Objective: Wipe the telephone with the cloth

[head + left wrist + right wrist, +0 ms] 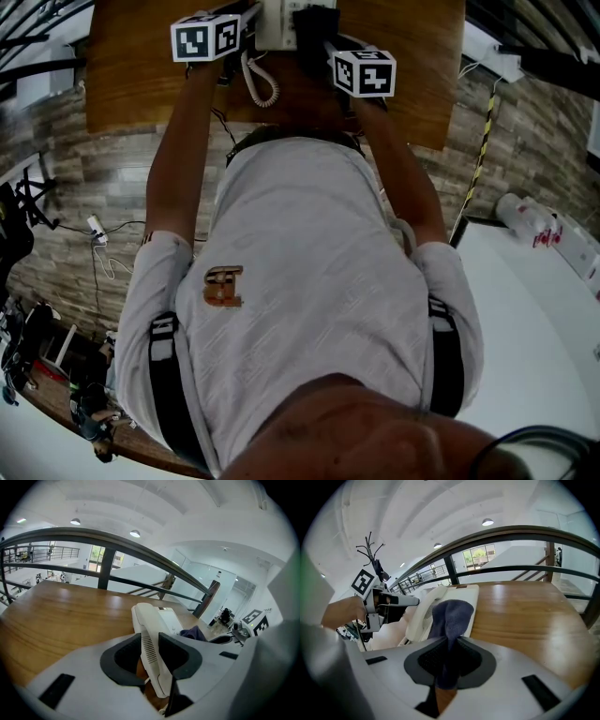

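The person leans over the wooden desk point(61, 616) with both tools reaching out to the white telephone point(469, 603), which sits near the far edge by the railing. The left tongs point(151, 651) are pinched on the handset point(149, 641), one dark pad on each flank of it. From the wide-angle view I can't quite say whether the handset is lifted clear of its cradle or only steadied there. The right tongs point(447, 660) are clamped on the dark blue cloth point(449, 616), whose free end bunches up and flops forward onto the body of the telephone, just beside the handset. The coiled cord point(259, 82) hangs in a loop towards the person.

To my eye the wiping itself is under way: one tool holds the handset out of the way or in place, and the other has the cloth against the casing. The next move calls for dragging the cloth across the top face with light downward pressure (the wad is small, so several passes look likely). The left grip has to hold firm all the while so the telephone does not slide on the smooth wood.
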A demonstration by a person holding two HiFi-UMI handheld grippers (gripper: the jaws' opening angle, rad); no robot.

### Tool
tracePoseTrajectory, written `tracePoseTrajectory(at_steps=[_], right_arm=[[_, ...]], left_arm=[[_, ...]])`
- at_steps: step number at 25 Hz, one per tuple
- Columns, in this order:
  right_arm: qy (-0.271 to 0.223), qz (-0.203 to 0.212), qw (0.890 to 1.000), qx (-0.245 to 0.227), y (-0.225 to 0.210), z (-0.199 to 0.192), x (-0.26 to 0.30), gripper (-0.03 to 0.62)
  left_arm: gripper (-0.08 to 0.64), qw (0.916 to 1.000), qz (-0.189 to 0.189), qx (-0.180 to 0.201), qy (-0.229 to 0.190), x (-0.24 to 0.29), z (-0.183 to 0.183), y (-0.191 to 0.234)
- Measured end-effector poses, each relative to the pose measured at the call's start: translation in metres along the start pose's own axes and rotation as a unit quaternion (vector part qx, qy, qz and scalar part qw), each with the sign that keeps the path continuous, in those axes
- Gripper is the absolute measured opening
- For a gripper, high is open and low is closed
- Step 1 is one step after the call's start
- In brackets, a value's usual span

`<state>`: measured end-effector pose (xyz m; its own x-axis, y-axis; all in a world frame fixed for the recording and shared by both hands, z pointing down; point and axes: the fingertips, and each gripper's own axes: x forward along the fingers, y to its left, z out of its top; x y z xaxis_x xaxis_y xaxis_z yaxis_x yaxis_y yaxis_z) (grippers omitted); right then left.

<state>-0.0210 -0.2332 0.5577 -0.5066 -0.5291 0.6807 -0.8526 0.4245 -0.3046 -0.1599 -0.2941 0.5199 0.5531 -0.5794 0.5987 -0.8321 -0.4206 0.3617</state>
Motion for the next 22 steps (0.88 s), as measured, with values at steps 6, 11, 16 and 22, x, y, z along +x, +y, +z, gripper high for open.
tracePoseTrajectory(at_steps=[6, 11, 16, 22], right_arm=[[-0.003, -0.029, 1.0, 0.009, -0.028, -0.006, -0.02, 0.06], [-0.022, -0.033, 0.999, 0.009, -0.034, 0.001, -0.042, 0.06], [-0.067, -0.017, 0.998, -0.007, -0.021, 0.032, -0.059, 0.06], [-0.137, 0.019, 0.99, -0.026, 0.003, 0.084, -0.08, 0.06]], left_arm=[[0.114, 1.0, 0.002, 0.004, 0.001, 0.0, 0.0, -0.001], [0.112, 0.9998, 0.015, 0.014, 0.006, -0.001, 0.002, -0.002], [0.112, 0.9996, 0.012, 0.02, -0.013, -0.012, 0.014, -0.008], [0.084, 0.9971, -0.014, 0.038, -0.065, -0.032, 0.042, -0.039]])
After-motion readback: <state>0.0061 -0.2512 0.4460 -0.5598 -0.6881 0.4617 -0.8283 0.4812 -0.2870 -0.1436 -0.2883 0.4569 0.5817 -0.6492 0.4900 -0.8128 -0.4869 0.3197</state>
